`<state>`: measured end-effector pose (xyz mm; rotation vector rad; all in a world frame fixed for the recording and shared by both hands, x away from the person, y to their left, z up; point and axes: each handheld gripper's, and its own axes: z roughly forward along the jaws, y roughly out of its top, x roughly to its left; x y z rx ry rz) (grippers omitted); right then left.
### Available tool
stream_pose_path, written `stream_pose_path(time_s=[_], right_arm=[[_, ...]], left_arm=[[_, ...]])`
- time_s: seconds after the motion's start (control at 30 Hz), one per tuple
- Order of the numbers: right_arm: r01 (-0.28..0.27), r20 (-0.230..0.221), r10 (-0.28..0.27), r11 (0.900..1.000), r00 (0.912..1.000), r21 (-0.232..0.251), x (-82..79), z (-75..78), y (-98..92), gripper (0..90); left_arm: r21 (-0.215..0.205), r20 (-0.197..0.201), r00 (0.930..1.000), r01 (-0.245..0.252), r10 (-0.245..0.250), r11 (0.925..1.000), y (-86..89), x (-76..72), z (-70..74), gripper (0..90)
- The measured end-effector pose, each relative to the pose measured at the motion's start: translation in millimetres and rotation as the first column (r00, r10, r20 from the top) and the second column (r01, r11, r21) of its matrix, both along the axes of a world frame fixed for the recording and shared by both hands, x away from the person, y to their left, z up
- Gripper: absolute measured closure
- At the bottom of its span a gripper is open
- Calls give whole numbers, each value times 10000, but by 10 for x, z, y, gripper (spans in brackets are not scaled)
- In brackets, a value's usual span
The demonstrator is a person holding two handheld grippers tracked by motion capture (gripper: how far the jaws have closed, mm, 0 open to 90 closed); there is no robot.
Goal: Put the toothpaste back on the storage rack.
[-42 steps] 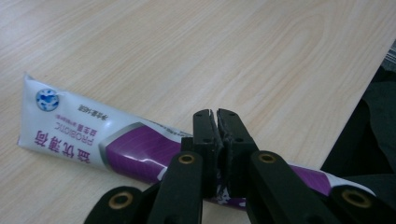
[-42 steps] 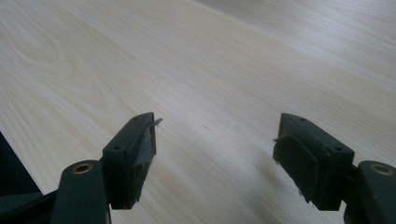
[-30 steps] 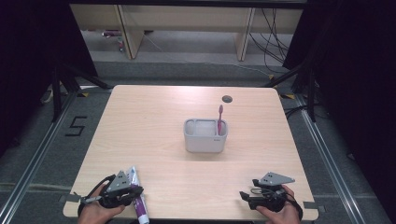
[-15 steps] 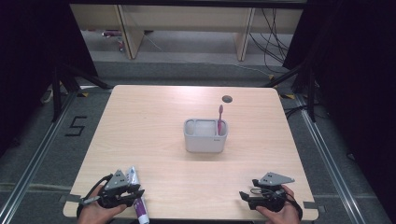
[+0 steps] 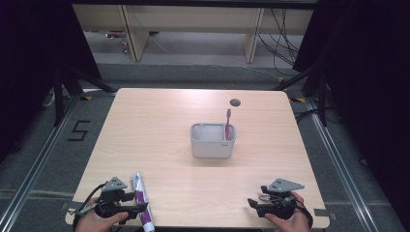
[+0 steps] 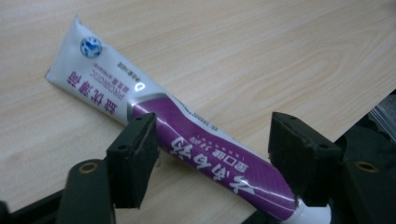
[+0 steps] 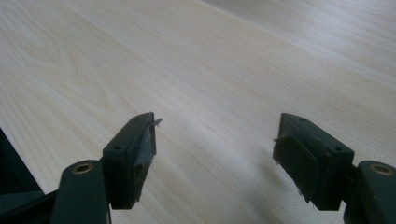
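The toothbrush (image 5: 227,123) already stands in the grey holder (image 5: 212,141). The toothpaste (image 6: 187,147) lies on the desk (image 5: 169,121) between the left gripper's (image 6: 212,161) just-opened jaws, not pinched. The right gripper's (image 7: 219,154) jaws are spread, empty.

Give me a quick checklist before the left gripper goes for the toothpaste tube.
1. Left gripper jaws have just been opening, now wide: ok.
2. Toothpaste tube lies flat on the table, between the jaws, pads not pressing it: ok.
3. Tube's cap end overhangs the near table edge: not ok, watch it.
4. Grey holder upright, one compartment free beside the pink toothbrush: ok.
5. Right gripper open, holding nothing: ok.
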<state>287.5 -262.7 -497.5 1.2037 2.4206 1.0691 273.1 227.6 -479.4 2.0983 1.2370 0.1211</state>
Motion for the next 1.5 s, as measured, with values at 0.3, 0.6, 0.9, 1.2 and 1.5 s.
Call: stream_pose_path(time_s=[0.3,0.6,0.9,1.2,1.5], right_arm=[[-36,82,36,10000,10000,-30,5,-1,-1,295],[-167,243,170,9998,9996,-109,17,-4,-7,295],[-227,250,230,9997,9994,-135,14,4,-3,294],[-218,67,218,9998,9997,16,-2,8,19,294],[-290,201,291,9996,9994,-47,6,10,9,293]], left_arm=[[-387,-637,9974,-377,352,9985,-33,22,-55,229],[-110,-685,9966,-474,465,9988,-60,76,-99,197],[482,-682,9968,-395,428,9981,-78,131,-103,192],[844,-663,9973,-274,331,9961,-132,183,-167,230],[1390,-340,9989,364,-320,9896,-228,241,-183,407]])
